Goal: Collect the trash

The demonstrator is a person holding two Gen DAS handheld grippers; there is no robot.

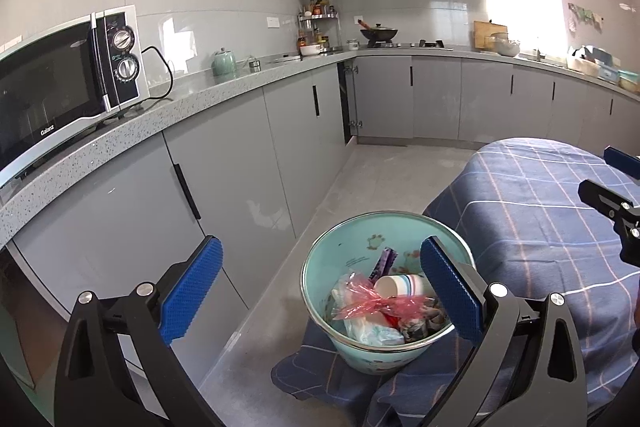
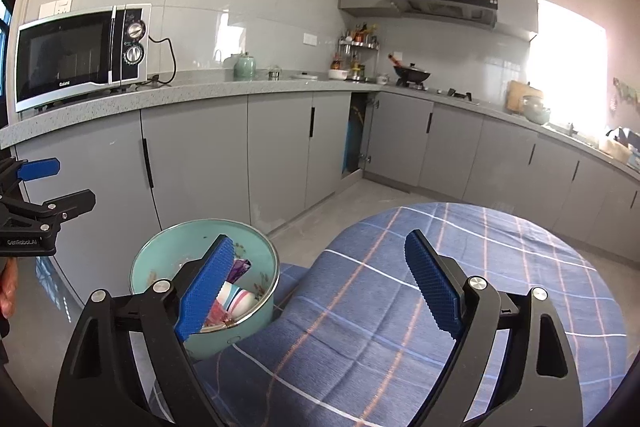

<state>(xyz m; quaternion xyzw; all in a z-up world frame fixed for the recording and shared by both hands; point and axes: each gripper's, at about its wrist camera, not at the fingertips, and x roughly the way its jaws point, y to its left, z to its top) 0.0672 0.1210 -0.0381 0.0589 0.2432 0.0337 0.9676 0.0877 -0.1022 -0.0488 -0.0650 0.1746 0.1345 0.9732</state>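
1. Plainly, the pale green round bin sits at the edge of the blue checked cloth-covered table, holding a striped paper cup, pink crinkled plastic wrap and a purple wrapper
2. Only the left wrist view shows the pink wrap; the right wrist view half hides the bin behind a blue pad
3. Left gripper hangs over the bin, jaws spread wide, empty
4. Right gripper hovers above the cloth, likewise wide and empty

bin contents half hidden behind right gripper's left finger | microwave cut off at frame edge
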